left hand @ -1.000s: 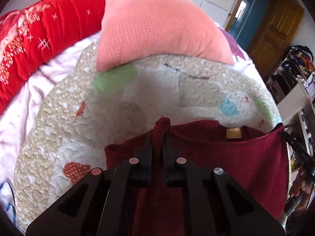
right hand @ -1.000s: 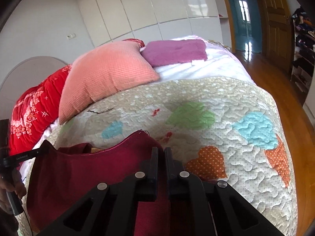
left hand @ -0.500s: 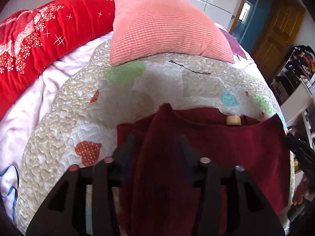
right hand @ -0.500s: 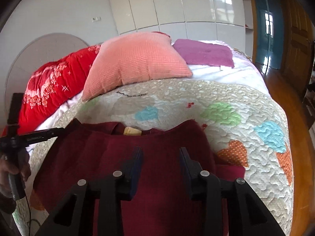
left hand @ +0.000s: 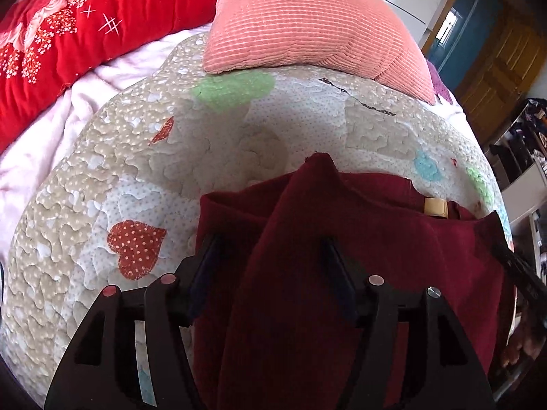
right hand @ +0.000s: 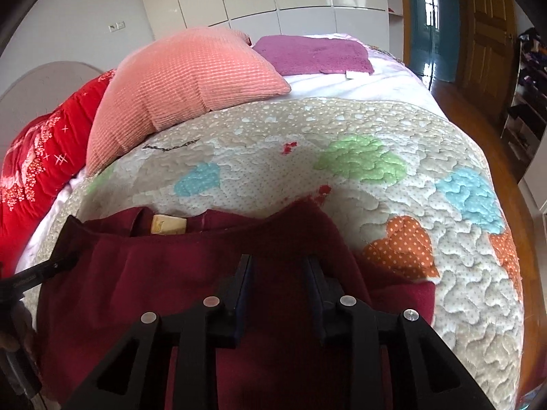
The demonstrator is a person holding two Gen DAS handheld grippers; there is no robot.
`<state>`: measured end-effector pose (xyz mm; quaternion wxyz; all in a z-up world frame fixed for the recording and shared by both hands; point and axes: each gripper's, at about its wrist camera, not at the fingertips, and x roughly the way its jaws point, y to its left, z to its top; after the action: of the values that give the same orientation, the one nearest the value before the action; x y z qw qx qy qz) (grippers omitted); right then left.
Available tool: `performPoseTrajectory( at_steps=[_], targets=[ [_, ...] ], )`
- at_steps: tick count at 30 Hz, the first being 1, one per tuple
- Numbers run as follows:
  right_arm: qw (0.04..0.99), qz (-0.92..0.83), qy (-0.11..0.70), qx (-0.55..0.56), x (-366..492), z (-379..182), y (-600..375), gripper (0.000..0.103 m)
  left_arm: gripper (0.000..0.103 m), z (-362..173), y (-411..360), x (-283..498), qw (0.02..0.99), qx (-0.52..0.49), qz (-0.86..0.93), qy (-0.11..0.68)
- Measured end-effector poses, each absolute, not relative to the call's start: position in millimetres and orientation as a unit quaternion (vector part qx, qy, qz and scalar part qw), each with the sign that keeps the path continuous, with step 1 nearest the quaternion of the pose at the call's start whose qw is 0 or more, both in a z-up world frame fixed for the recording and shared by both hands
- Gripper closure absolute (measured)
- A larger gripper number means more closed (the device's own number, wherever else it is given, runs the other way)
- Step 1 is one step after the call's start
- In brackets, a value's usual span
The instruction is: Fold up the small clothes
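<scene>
A dark red garment (left hand: 393, 256) with a tan neck label (left hand: 436, 207) lies on the quilt, its sides folded inward. In the left wrist view my left gripper (left hand: 271, 242) is open, its fingers spread either side of a raised fold of the cloth. In the right wrist view the garment (right hand: 154, 266) lies below my right gripper (right hand: 280, 263), which is open just above the cloth's right shoulder fold. Neither gripper holds the cloth.
The quilt (right hand: 393, 205) with coloured heart patches covers the bed. A salmon pillow (right hand: 184, 78), a red blanket (left hand: 68, 34) and a purple cushion (right hand: 314, 54) lie at the far side. Wooden floor and a door (right hand: 492, 34) are to the right.
Both grippers were shut on the garment's shoulder corners one second ago. They have opened and let go. The cloth now rests folded on the quilt.
</scene>
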<state>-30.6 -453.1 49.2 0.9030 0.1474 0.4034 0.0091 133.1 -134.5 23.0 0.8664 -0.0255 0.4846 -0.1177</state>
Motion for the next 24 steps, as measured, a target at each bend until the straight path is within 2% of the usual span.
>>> performPoseTrajectory(
  at_steps=[6,12,24],
  targets=[
    [0.912,0.024,0.389,0.124,-98,63,-449,0.069,0.041,33,-129,114,0.879,-0.016,-0.107,0.464],
    [0.904,0.010,0.416,0.098,-114,28,-447,0.065,0.041,41,-128,87,0.890,0.005,-0.099,0.445],
    [0.908,0.084,0.391,0.124,-125,74,-390,0.063,0.041,58,-106,29,0.902,0.021,-0.093,0.421]
  ],
)
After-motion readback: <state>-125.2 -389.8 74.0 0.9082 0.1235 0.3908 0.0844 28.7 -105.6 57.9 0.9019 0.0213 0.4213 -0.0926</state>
